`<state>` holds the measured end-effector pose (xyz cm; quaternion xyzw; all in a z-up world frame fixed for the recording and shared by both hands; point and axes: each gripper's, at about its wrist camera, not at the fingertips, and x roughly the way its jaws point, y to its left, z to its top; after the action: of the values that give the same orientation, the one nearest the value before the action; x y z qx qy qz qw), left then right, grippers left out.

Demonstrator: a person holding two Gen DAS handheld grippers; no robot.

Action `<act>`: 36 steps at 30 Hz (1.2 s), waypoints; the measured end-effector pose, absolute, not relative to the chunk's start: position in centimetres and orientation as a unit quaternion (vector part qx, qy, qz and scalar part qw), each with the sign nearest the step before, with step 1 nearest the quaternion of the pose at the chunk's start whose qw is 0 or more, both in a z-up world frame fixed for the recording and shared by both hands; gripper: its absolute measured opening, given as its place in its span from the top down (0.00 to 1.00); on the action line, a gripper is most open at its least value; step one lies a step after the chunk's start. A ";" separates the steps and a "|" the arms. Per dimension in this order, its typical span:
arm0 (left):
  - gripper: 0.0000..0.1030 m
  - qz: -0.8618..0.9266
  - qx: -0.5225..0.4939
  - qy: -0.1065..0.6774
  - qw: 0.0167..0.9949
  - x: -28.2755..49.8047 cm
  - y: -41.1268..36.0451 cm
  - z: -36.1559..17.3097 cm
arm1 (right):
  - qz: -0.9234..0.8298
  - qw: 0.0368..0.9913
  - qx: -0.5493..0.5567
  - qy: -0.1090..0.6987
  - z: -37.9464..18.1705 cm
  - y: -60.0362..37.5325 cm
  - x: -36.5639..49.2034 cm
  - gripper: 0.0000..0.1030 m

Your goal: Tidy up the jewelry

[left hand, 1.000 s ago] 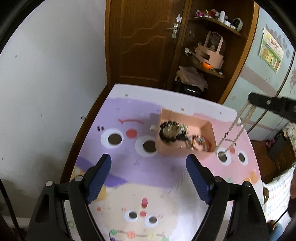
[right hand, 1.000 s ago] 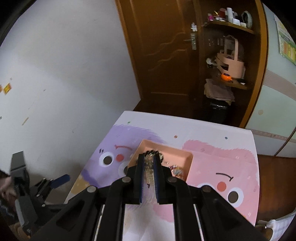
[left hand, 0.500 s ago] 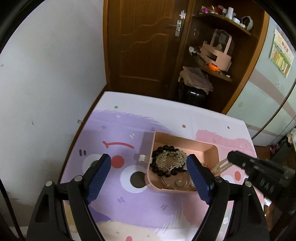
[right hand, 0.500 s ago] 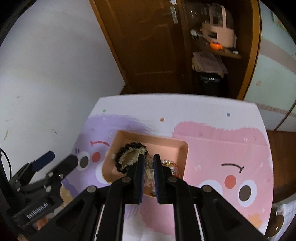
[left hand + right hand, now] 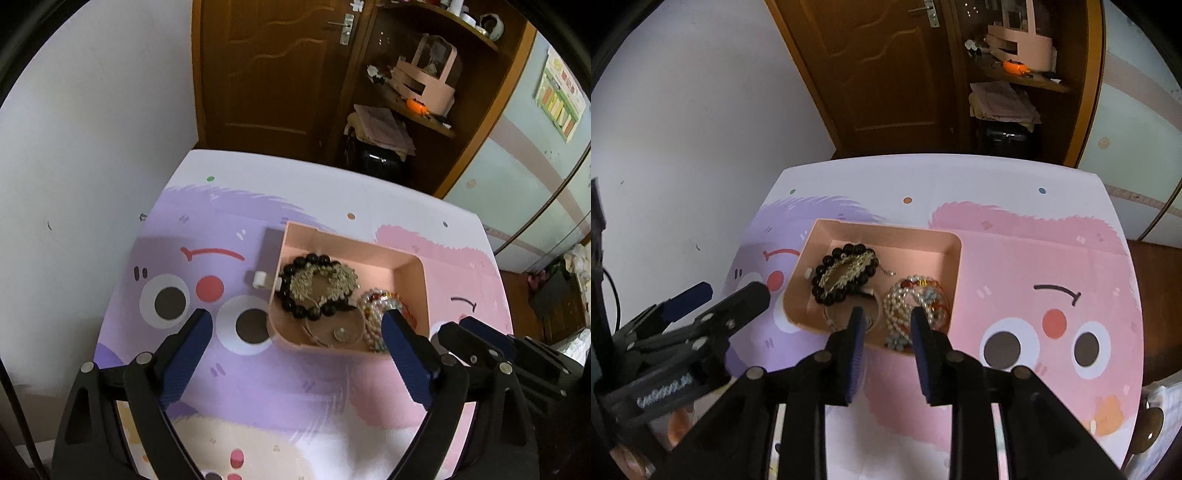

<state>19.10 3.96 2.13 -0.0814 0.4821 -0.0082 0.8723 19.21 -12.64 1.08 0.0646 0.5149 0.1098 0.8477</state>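
A pink tray (image 5: 406,258) sits on the cartoon-print table. In it lie a black bead bracelet (image 5: 291,302) around a gold filigree piece (image 5: 332,280), a small round pendant (image 5: 341,334), and a heap of pearl strands (image 5: 373,314). My left gripper (image 5: 297,321) is wide open, jaws still opening, hovering over the tray's near edge, nothing between its pads. My right gripper (image 5: 886,314) is above the tray's near rim (image 5: 886,230). Its jaws are opening; the pearl heap (image 5: 912,299) lies below the gap, untouched by the pads. The bracelet (image 5: 846,273) lies left of it.
A small white piece (image 5: 260,278) lies by the tray's left wall. The left gripper's body (image 5: 701,332) is close on the right gripper's left. A white wall (image 5: 92,129) runs along the table's left. A wooden door (image 5: 273,74) and shelves holding a pink organizer (image 5: 428,81) stand beyond.
My right gripper came down over the tray with a thin gold chain hanging from it, then its jaws parted and the chain no longer hangs. My left gripper moved in toward the tray.
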 end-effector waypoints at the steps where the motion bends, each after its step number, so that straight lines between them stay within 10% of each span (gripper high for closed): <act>1: 0.11 -0.008 -0.078 0.485 0.871 18.9 3.7 2.2 | 0.110 0.849 0.065 0.513 1.2 -12.8 18.5 0.73; 15: 0.11 -0.027 -0.048 0.493 0.868 11.9 0.5 2.5 | 0.083 0.856 0.041 0.509 1.7 -15.0 10.6 0.54; 36: 0.07 -0.034 -0.008 0.465 0.885 1.7 -2.0 3.9 | 0.051 0.861 0.067 0.502 2.4 -17.3 -0.1 0.52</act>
<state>1.75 -2.03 3.94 -0.0076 0.4651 -0.0340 0.8846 -0.09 -17.35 2.38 0.0666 0.5021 0.0513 0.8607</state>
